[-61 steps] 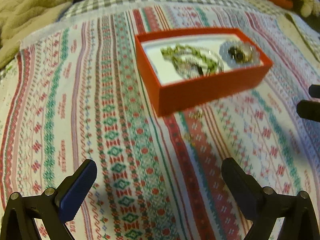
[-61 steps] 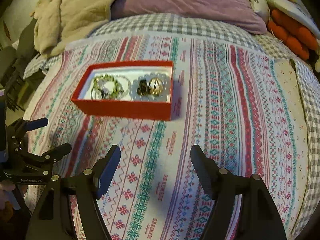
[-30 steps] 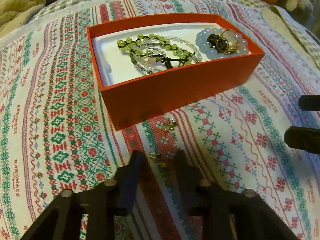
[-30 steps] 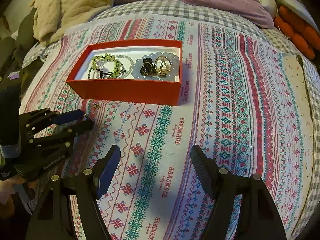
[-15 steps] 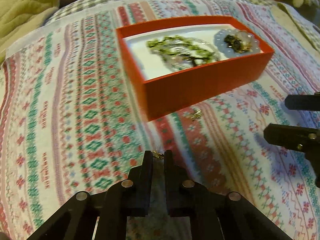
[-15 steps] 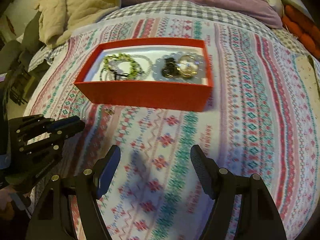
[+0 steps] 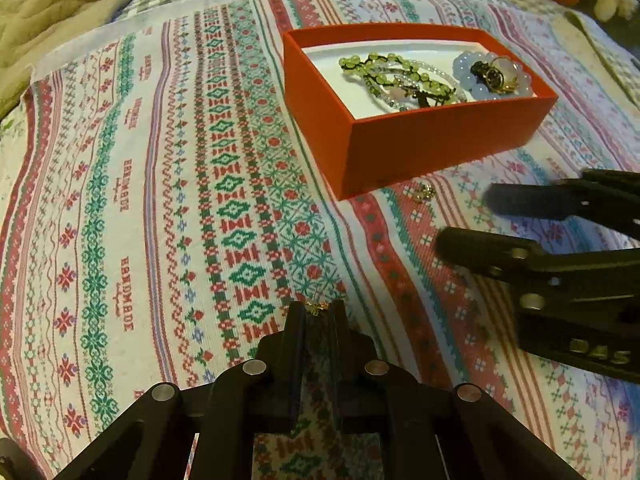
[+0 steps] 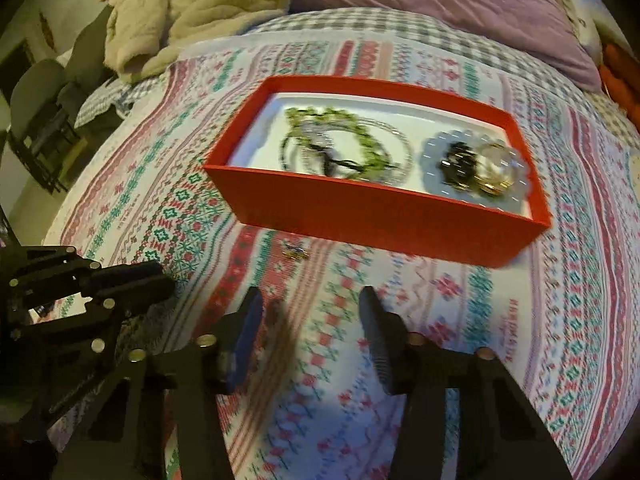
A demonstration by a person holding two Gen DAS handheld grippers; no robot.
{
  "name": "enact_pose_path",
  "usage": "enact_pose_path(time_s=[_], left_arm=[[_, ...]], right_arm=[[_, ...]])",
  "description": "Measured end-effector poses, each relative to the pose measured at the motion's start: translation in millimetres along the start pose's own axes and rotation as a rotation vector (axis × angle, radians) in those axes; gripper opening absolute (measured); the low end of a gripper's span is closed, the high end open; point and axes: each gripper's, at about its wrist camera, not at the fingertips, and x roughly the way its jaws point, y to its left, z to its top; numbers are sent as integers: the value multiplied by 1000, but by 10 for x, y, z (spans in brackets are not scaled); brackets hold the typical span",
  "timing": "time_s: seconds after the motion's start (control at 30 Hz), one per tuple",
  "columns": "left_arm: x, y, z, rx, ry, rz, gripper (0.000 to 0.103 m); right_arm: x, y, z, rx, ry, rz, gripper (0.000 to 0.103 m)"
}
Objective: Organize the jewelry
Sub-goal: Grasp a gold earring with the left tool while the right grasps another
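Earring (image 7: pixel 317 307) pinched in closed left tongs (image 7: pixel 318 312); carry into red box (image 7: pixel 420 148) next. Right tongs (image 8: pixel 310 320) wide open, empty, aimed at second earring (image 8: pixel 295 253).

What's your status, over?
Left claw shut on small gold earring. Right claw open, empty. Second gold earring lies before red box.

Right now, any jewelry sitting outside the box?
Yes. One small gold earring lies loose on the patterned cloth, just in front of the red box. Its apparent mate is pinched in the left gripper; the rest is boxed.
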Motion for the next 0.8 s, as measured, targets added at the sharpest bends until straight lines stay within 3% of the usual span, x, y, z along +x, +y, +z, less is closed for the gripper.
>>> enact_pose_path(time_s=[0.5,0.8], left_arm=[[11,29,-20,-20,14,-29,6],[9,32,-12,-22,11,-26,6]], right_arm=[[197,147,100,-35,-21,-4,12],[183,179,122,-42,-27,-3,5]])
